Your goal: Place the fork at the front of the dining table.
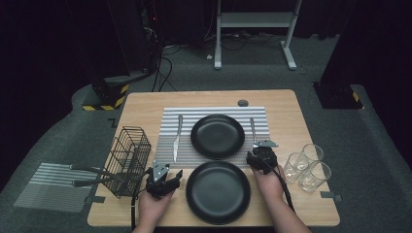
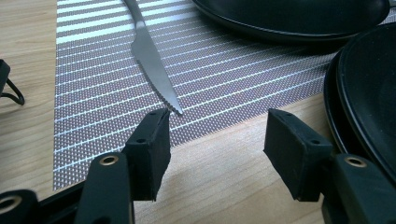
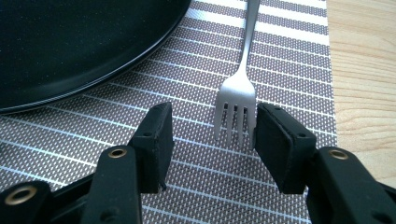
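A striped grey placemat [image 1: 209, 112] lies on the wooden table [image 1: 291, 116]. On it are a knife [image 1: 177, 137] at the left, a black plate [image 1: 195, 138] in the middle and a fork [image 1: 252, 128] at the right. A second black plate [image 1: 190, 194] sits in front of the mat. My left gripper [image 1: 169, 174] [image 2: 217, 135] is open over bare wood, with the knife [image 2: 152, 60] tip just beyond its left jaw. My right gripper [image 1: 259, 149] [image 3: 212, 128] is open low over the mat. The fork [image 3: 238, 100] tines lie between its jaws, close against the right one.
A black wire basket [image 1: 128, 158] stands at the table's left edge, with dark handles [image 1: 90, 171] sticking out leftward. Three clear glasses [image 1: 305, 165] stand at the right. Another striped mat [image 1: 48, 187] lies on the floor at the left. Both plates [image 2: 364, 93] [image 3: 70, 42] lie close to the jaws.
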`<action>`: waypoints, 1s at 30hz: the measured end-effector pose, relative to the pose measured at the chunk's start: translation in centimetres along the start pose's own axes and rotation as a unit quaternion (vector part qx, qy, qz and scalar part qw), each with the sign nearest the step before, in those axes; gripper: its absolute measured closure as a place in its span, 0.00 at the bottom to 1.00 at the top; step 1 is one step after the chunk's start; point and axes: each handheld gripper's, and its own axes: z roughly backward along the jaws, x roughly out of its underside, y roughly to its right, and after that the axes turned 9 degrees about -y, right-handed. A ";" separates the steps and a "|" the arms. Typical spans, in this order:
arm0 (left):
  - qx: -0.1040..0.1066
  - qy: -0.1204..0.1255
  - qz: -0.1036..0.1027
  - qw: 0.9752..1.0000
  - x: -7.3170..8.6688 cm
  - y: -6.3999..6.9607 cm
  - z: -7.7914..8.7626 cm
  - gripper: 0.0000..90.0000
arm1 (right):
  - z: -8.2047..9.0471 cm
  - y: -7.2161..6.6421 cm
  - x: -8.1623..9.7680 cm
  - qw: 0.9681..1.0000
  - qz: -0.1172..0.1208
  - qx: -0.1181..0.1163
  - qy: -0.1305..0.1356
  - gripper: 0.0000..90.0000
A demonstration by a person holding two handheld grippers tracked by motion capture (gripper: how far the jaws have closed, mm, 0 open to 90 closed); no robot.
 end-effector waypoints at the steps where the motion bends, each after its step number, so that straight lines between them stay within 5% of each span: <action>1: 0.000 0.000 0.000 1.000 0.0 0.0 0.0 0.45 | -0.1 0.0 0.0 1.000 -0.001 0.001 0.003 0.52; 9: 0.001 0.002 0.006 1.000 0.0 0.1 -0.1 0.45 | 0.7 -0.1 0.1 1.000 0.002 -0.003 0.009 0.52; 17: -0.003 -0.001 -0.004 1.000 0.0 0.0 0.0 0.46 | 2.4 -0.3 0.4 0.999 0.006 -0.008 0.053 0.62; 22: -0.004 -0.001 -0.005 1.000 0.0 0.0 0.0 0.46 | 2.8 -0.7 0.8 0.998 0.017 -0.032 0.056 0.78; 30: -0.005 0.000 0.002 1.000 0.0 0.1 0.0 0.46 | 1.7 -2.0 1.5 0.998 0.035 -0.049 0.023 0.77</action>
